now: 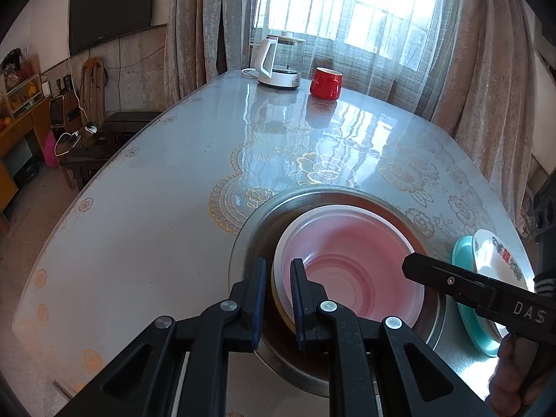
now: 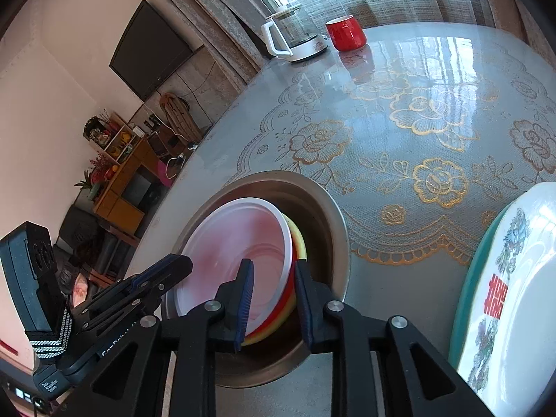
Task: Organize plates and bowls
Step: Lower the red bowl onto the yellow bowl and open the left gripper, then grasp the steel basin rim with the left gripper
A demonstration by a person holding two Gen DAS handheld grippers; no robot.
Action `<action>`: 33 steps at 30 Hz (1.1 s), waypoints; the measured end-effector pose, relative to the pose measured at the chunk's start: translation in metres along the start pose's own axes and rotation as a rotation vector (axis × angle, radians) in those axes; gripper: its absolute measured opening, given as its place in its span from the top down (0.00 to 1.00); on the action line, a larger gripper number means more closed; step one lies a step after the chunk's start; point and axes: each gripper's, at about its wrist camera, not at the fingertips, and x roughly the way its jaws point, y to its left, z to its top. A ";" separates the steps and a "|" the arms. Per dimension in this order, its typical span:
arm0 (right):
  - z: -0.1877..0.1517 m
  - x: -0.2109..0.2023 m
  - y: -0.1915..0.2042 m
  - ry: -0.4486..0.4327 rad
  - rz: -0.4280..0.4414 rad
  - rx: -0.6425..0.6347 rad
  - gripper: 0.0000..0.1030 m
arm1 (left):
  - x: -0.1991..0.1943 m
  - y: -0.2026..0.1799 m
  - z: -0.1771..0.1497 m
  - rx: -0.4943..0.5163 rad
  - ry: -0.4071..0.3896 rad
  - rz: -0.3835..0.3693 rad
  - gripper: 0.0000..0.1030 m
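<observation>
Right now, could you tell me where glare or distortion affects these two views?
Left wrist view: the window is blown out and glares on the table. Right wrist view: glare streaks the table; fisheye tilts the television.

4 bowls (image 2: pixel 239 253), 2 plates (image 2: pixel 514 312)

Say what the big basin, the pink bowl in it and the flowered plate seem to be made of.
Basin: likely stainless steel, with a dull brushed grey sheen. Pink bowl: probably plastic, thin-rimmed, matte and slightly translucent. Flowered plate: apparently glazed ceramic, glossy white with printed decoration.
</observation>
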 end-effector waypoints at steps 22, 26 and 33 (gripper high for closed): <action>-0.018 -0.037 -0.009 -0.076 -0.137 -0.059 0.70 | -0.021 0.044 -0.017 -0.089 -0.036 -0.013 0.84; -0.018 -0.036 -0.012 -0.065 -0.149 -0.057 0.69 | -0.017 0.038 -0.016 -0.071 -0.046 -0.044 0.77; -0.014 -0.035 -0.014 -0.063 -0.156 -0.043 0.68 | -0.009 0.036 -0.019 -0.053 -0.061 -0.057 0.70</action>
